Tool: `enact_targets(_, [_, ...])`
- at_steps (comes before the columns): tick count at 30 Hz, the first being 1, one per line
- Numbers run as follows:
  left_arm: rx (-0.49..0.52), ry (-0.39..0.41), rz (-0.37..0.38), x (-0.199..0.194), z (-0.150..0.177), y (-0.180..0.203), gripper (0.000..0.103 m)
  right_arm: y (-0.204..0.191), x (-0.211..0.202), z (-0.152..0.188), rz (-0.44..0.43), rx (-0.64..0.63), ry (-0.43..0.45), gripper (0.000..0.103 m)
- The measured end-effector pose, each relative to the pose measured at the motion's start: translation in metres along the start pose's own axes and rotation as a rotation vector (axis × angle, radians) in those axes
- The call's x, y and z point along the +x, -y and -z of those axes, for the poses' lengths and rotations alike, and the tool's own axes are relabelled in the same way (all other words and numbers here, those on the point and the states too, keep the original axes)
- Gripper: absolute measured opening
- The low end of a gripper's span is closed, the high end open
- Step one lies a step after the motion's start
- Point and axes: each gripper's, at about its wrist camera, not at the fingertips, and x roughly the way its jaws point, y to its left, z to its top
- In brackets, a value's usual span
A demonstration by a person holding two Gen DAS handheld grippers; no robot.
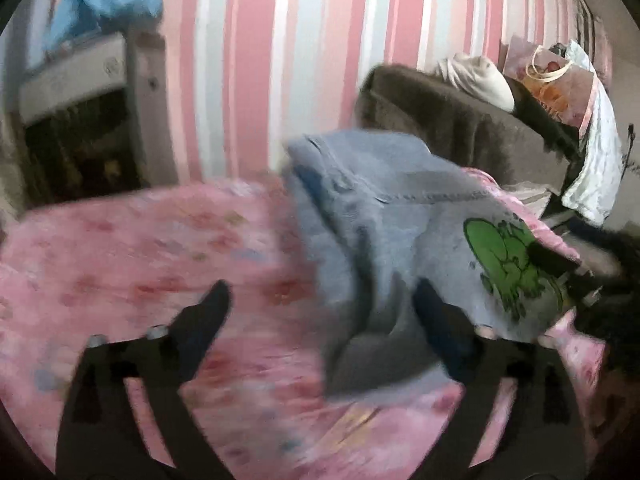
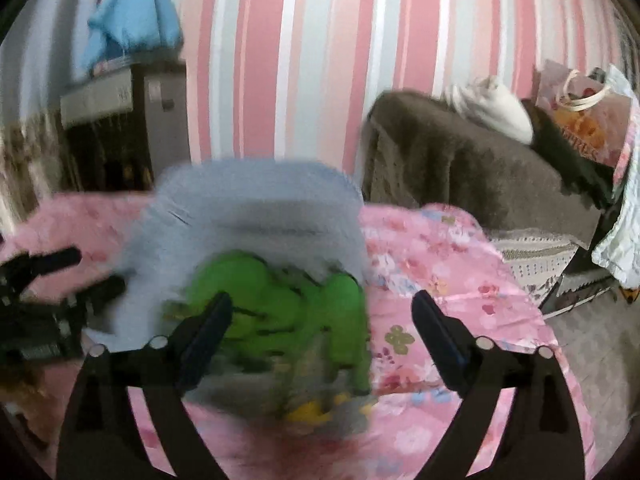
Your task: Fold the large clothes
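A grey-blue garment (image 1: pixel 384 208) with a green cartoon print (image 1: pixel 500 260) lies bunched on the pink floral bed cover (image 1: pixel 120 264). My left gripper (image 1: pixel 322 296) stands open; the cloth's near fold lies loose by its right finger (image 1: pixel 436 312), and no pad presses on it. In the right wrist view the same garment (image 2: pixel 256 208) is blurred, its green print (image 2: pixel 280 304) between the wide-apart fingers of my right gripper (image 2: pixel 322 304), which is open. The left gripper (image 2: pixel 52 300) shows at that view's left edge, beside the cloth.
A striped pink wall (image 1: pixel 256 60) rises behind the bed. A brown blanket-covered seat (image 2: pixel 460 160) with a white bundle (image 2: pixel 492 108) and a paper bag (image 2: pixel 580 120) stands at the right. A dark shelf unit (image 1: pixel 80 140) under blue cloth (image 2: pixel 132 20) is at the left.
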Motion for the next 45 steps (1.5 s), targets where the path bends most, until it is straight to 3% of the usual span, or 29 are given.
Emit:
enact_targets(1, [0.022,0.02,-0.031,-0.011,0.0,-0.003,0.1,-0.007,-0.015,-0.002,-0.002,0.006,0.026,0.101])
enact_targets(5, [0.088,0.089,-0.315,-0.078,0.018,-0.032,0.1,-0.042,-0.065,0.011,0.008,-0.025,0.062,0.101])
enact_targets(6, [0.076,0.119,-0.355,-0.096,0.023,-0.041,0.1,-0.052,-0.081,0.019,0.038,-0.014,0.096,0.101])
enact_targets(8, [0.028,0.167,-0.371,-0.128,0.035,-0.062,0.1,-0.064,-0.106,0.033,0.103,0.072,0.141,0.101])
enact_targets(12, [-0.072,0.237,-0.406,-0.164,0.055,-0.098,0.1,-0.082,-0.127,0.031,0.036,0.125,0.105,0.101])
enact_targets(14, [-0.145,0.253,-0.443,-0.169,0.061,-0.114,0.1,-0.086,-0.137,0.03,0.039,0.125,0.135,0.101])
enact_targets(17, [-0.189,0.249,-0.392,-0.175,0.059,-0.121,0.1,-0.089,-0.145,0.033,0.029,0.123,0.186,0.101])
enact_targets(18, [-0.173,0.265,-0.41,-0.177,0.061,-0.119,0.1,-0.091,-0.145,0.037,0.034,0.124,0.204,0.101])
enact_targets(22, [-0.136,0.263,-0.472,-0.176,0.066,-0.121,0.1,-0.096,-0.129,0.045,0.06,0.069,0.164,0.101])
enact_targets(26, [-0.198,0.246,-0.445,-0.175,0.07,-0.131,0.1,-0.094,-0.115,0.05,0.078,0.03,0.122,0.101])
enact_targets(31, [-0.127,0.215,-0.424,-0.167,0.072,-0.118,0.1,-0.086,-0.112,0.051,0.044,0.063,0.099,0.101])
enact_targets(36, [-0.096,0.253,-0.391,-0.172,0.074,-0.107,0.1,-0.086,-0.111,0.052,0.035,0.057,0.099,0.101])
enact_targets(45, [-0.127,0.252,-0.373,-0.172,0.074,-0.11,0.1,-0.087,-0.109,0.053,0.027,0.058,0.089,0.101])
